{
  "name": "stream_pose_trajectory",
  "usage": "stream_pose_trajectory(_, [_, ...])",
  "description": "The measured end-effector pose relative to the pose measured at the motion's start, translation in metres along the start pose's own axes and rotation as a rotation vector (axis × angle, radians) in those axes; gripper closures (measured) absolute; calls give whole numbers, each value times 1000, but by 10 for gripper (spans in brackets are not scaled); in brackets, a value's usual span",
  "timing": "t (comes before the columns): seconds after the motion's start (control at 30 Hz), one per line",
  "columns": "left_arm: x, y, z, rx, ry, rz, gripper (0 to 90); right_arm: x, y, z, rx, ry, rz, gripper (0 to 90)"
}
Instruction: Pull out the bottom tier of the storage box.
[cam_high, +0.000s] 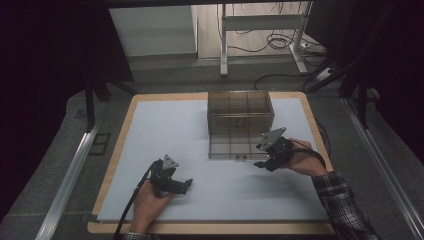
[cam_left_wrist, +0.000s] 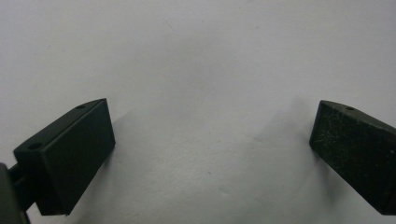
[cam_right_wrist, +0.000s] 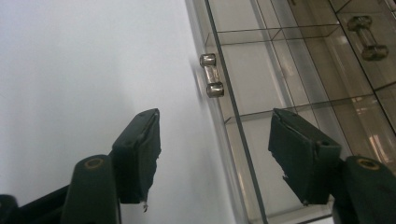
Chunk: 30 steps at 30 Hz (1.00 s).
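A clear, brown-tinted drawer cabinet (cam_high: 240, 114) stands on the white surface (cam_high: 165, 130) near the middle of its far edge, and its bottom drawer (cam_high: 234, 149) is pulled out toward the person, lying flat on the surface with its front panel facing the near edge. In the right gripper view the drawer's see-through walls and inner dividers show, along with a small metal knob (cam_right_wrist: 211, 75) fixed to the front panel. The right tongs (cam_high: 264, 163) sit at the drawer's front right corner, the hand coming in from the right edge of the surface; their jaws stand apart, one on each side of the front panel just below the knob, and neither pad presses on it. The left tongs (cam_high: 187, 184) rest low over the surface toward its near edge, left of centre and well apart from the drawer; their jaws are spread wide with nothing but bare white surface between them.
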<state>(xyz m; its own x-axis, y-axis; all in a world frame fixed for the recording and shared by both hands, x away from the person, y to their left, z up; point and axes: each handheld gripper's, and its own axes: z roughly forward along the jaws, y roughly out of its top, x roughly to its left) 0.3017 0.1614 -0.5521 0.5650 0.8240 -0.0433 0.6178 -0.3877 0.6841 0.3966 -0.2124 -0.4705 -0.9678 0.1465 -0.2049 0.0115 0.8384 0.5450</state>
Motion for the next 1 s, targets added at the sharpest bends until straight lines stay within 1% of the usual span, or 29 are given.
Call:
stream_pose_trajectory(0.03, [0, 0, 0, 0, 0, 0, 0, 1, -1, -1, 0, -6, 6, 328])
stream_pose_trajectory(0.1, [0, 0, 0, 0, 1, 1, 0, 4, -3, -4, -14, -19, 34, 299])
stream_pose_trajectory(0.2, [0, 0, 0, 0, 0, 3, 0, 7, -4, -5, -31, -22, 62, 280])
stream_pose_trajectory(0.27, [0, 0, 0, 0, 0, 3, 0, 8, -5, -6, -33, -24, 64, 275])
stream_pose_trajectory(0.33, [0, 0, 0, 0, 0, 2, 0, 12, -7, -5, -34, -38, 81, 260])
stream_pose_trajectory(0.4, [0, 0, 0, 0, 0, 3, 0, 13, -7, -5, -38, -39, 86, 256])
stream_pose_trajectory(0.43, [0, 0, 0, 0, 1, 3, 0, 17, -9, -5, -50, -45, 99, 245])
stream_pose_trajectory(0.53, [0, 0, 0, 0, 1, 3, 0, 21, -10, -4, -60, -56, 111, 231])
stream_pose_trajectory(0.63, [0, 0, 0, 0, 1, -1, 0, 25, -12, -2, -74, -63, 134, 216])
stream_pose_trajectory(0.67, [0, 0, 0, 0, 1, -1, 0, 25, -12, -2, -74, -63, 134, 216])
stream_pose_trajectory(0.77, [0, 0, 0, 0, 1, -1, 0, 30, -15, 0, -84, -71, 159, 193])
stream_pose_trajectory(0.93, [0, 0, 0, 0, 1, -1, 0, 38, -17, 2, -101, -74, 177, 168])
stream_pose_trajectory(1.0, [0, 0, 0, 0, 1, -1, 0, 39, -18, 2, -105, -75, 175, 162])
